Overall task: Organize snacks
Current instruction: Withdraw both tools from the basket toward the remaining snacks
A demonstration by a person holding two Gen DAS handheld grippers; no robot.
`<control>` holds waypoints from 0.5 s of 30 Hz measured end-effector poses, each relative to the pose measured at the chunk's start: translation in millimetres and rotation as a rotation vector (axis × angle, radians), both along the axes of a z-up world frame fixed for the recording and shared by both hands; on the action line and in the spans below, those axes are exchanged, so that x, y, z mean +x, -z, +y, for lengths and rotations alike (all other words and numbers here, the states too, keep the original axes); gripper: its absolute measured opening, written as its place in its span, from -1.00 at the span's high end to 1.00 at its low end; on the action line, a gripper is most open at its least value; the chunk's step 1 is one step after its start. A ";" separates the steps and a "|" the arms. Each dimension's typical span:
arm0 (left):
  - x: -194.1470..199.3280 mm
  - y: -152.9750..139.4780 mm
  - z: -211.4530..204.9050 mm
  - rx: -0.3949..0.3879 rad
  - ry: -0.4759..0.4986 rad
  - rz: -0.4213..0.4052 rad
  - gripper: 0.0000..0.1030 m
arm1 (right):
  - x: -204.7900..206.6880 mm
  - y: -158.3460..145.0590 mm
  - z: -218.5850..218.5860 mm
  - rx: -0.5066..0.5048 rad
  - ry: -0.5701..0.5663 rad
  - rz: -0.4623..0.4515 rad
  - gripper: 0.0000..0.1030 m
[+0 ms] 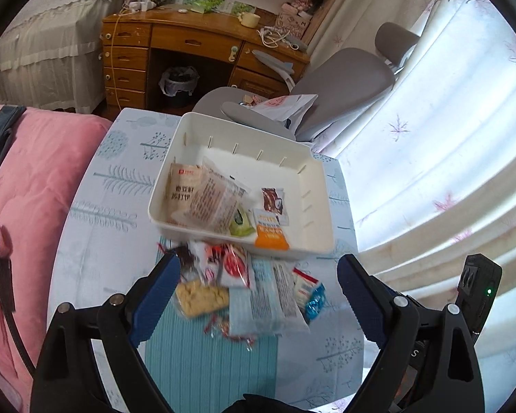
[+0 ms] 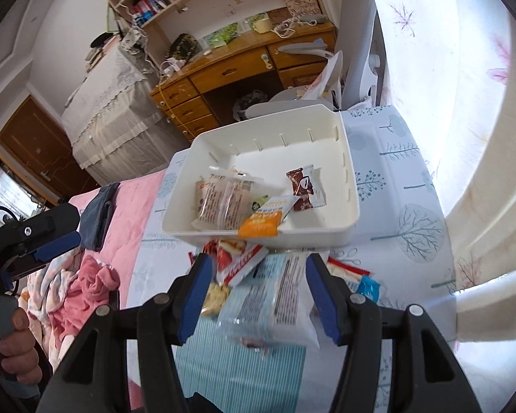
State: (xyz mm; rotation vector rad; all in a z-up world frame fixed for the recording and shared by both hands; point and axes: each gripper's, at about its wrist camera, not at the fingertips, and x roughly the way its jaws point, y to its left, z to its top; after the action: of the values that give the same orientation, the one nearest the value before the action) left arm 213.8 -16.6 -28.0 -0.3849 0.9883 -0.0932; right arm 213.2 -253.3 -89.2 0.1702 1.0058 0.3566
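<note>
A white plastic bin [image 1: 313, 186] [image 2: 347, 179] sits on a tree-print cloth and holds several snack packets, among them an orange one [image 1: 271, 232] [image 2: 263, 222] and a brown one [image 1: 273, 199] [image 2: 301, 186]. A loose pile of snacks lies in front of it: a pale blue packet [image 1: 268, 296] [image 2: 271, 296], a red-and-white packet [image 1: 235, 268] [image 2: 239, 260] and a cracker pack [image 1: 201, 297]. My left gripper [image 1: 258, 289] is open above the pile. My right gripper [image 2: 258, 292] is open, its fingers either side of the pale blue packet.
A striped teal mat [image 1: 210, 361] lies under the pile. A pink quilt [image 1: 34, 189] is to the left. A grey chair [image 1: 344, 86] and a wooden desk [image 1: 196, 41] stand beyond the bin. Curtains [image 1: 447, 155] hang at the right. The left gripper also shows in the right wrist view [image 2: 41, 237].
</note>
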 end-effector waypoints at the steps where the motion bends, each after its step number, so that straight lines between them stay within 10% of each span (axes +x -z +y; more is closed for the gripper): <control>1: -10.2 -0.8 -1.3 -0.001 -0.010 -0.003 -0.78 | -4.8 -1.4 -1.2 0.000 -0.005 -0.004 -0.11; 15: -85.2 5.7 2.9 -0.005 -0.106 0.022 -0.78 | -55.9 2.3 -13.9 -0.008 -0.045 0.012 -0.12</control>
State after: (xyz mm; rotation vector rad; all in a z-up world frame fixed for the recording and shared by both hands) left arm 128.6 -13.7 -33.7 -0.4431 0.9880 0.0047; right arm 157.3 -267.2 -91.5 0.1430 1.0238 0.3925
